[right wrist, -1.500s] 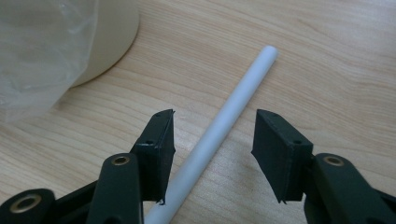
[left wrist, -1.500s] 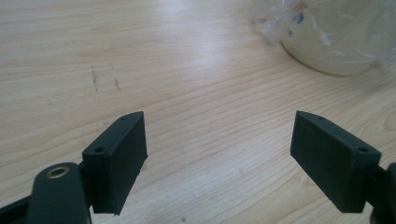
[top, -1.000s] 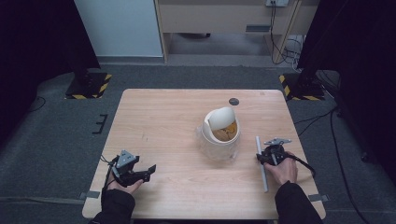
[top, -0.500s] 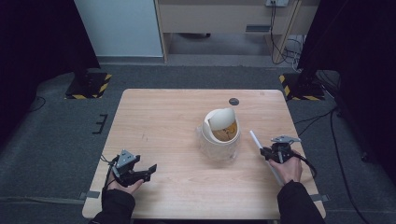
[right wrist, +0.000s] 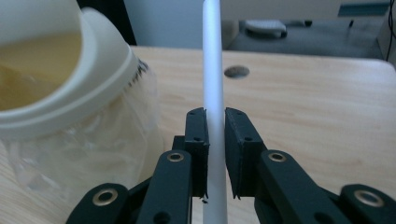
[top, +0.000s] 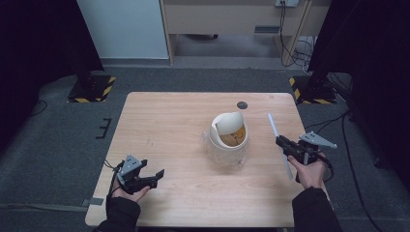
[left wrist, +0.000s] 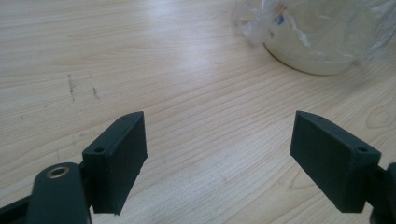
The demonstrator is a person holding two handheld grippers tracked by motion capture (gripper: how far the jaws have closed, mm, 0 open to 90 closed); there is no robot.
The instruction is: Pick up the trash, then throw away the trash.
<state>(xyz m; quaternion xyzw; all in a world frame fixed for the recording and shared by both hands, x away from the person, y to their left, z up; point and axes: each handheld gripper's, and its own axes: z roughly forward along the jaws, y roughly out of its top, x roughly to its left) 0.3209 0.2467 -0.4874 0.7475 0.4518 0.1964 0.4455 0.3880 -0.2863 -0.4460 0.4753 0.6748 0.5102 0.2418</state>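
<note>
A cream cup [top: 228, 131] with its lid tipped open stands mid-table inside a clear plastic bag [top: 223, 157]; tan liquid shows inside it. To its right, my right gripper [top: 282, 143] is shut on a white straw [top: 272, 124] and holds it off the table, far end pointing away. In the right gripper view the straw [right wrist: 213, 56] runs up between the pads of that gripper [right wrist: 215, 119], beside the cup lid [right wrist: 70, 93]. My left gripper [top: 157, 177] rests at the table's front left, open. Nothing lies between the jaws of the left gripper [left wrist: 219, 158]; the bagged cup [left wrist: 308, 46] is ahead.
A dark round hole [top: 241, 105] sits in the wooden table [top: 169, 125] behind the cup. Grey carpet surrounds the table, with black stands and yellow-striped bases at the back corners. A cabinet and cables stand beyond.
The right gripper has risen with the straw, which lay flat on the table before and now points up and away. The left gripper has not moved.
</note>
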